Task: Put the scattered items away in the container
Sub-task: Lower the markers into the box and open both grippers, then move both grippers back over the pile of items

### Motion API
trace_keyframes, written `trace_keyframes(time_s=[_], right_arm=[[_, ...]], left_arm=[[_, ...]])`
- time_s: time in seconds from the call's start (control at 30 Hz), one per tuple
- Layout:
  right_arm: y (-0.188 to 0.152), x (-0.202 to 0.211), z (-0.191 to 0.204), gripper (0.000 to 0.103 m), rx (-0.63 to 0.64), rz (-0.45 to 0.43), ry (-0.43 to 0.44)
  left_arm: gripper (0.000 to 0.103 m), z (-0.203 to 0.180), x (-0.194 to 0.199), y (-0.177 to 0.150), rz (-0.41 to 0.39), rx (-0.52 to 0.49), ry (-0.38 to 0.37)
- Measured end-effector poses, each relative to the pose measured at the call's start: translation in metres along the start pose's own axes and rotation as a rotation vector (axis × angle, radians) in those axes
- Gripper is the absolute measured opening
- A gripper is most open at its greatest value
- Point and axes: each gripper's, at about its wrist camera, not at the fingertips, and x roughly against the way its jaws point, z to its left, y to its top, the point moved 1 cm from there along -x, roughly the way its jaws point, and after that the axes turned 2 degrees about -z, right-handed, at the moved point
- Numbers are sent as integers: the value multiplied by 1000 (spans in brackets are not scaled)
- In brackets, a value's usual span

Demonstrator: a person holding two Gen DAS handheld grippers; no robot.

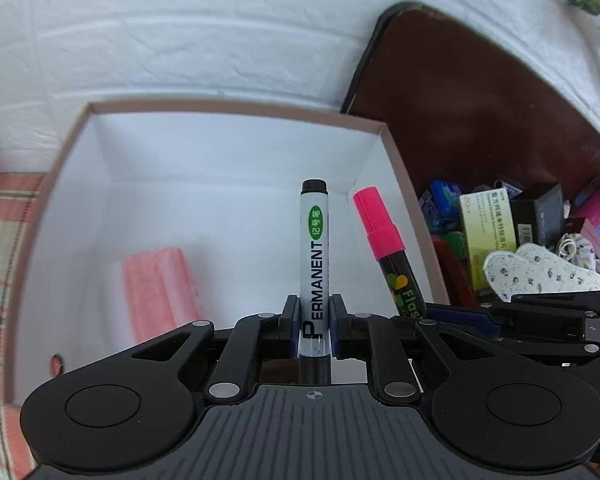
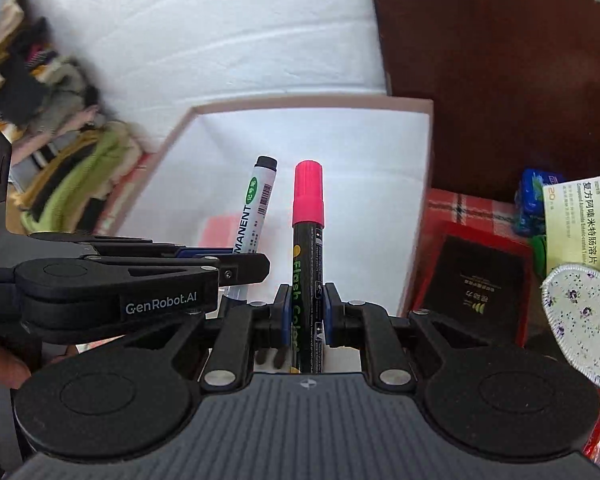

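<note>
My left gripper (image 1: pixel 315 312) is shut on a white permanent marker (image 1: pixel 314 256) with a black cap, held out over the open white box (image 1: pixel 236 148). My right gripper (image 2: pixel 307 300) is shut on a black marker with a pink cap (image 2: pixel 308 216), also above the box (image 2: pixel 340 136). The two grippers hang side by side: the pink-capped marker (image 1: pixel 384 240) shows right of the left gripper, and the white marker (image 2: pixel 258 200) shows left of the right gripper. A pink roll (image 1: pixel 160 288) lies on the box floor at the left.
A dark brown board (image 1: pixel 460 92) leans on the white wall behind the box. Right of the box lie a yellow medicine carton (image 1: pixel 486 236), a blue packet (image 1: pixel 444 200), a floral cloth heart (image 2: pixel 584 316) and a red-edged black box (image 2: pixel 476 284). Folded clothes (image 2: pixel 60 152) are piled at the left.
</note>
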Motion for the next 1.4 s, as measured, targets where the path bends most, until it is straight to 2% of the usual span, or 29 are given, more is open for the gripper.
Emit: trace_keyframes(time_s=[0.27,0.3,0.33,0.37,0.4,0.43,0.47,0.5,0.53,0.57,0.63,0.67,0.7,0.73,0.87,1.1,1.23,1.4], right_arm=[[2,-35,-18,18,-29,83,-47],[3,-37,-18,18,-25,82,-43],[4,-38,-18,18,-21,80,-39],[5,-40,-16,18,-8,80,-38],[6,-42,-15,17,6,80,-37],[7,-43,-13,17,20,78,-44],[7,-43,-12,17,32,71,-50],[7,-43,-12,19,33,65,-49],[7,-43,-13,23,33,60,-47],[7,-42,-11,26,43,60,-39],[7,-40,-6,51,62,62,-21],[7,-39,-4,60,71,62,-12],[7,-38,2,74,87,61,-14],[6,-36,7,79,106,56,-20],[1,-26,17,81,135,37,-44],[-5,10,13,86,87,-17,-43],[-12,34,10,91,70,-41,-41],[-29,66,0,96,50,-72,0]], left_arm=[[10,11,-45,3,70,30,-41],[14,14,-48,4,73,44,-46],[31,17,-50,5,78,58,-44],[33,19,-52,6,87,74,-32],[43,23,-54,6,100,89,-15],[60,26,-56,5,110,107,6],[68,31,-56,4,116,127,32],[81,35,-56,2,119,144,56],[83,39,-55,0,117,160,65],[83,42,-52,-2,108,174,52],[88,48,-46,-5,95,208,26],[88,49,-43,-7,89,217,22],[89,49,-39,-8,81,215,24],[89,48,-36,-9,75,204,28],[89,39,-22,-9,52,164,32],[93,21,8,-10,-12,134,7],[96,6,29,-19,-44,116,-1],[100,-15,58,-39,-79,143,5]])
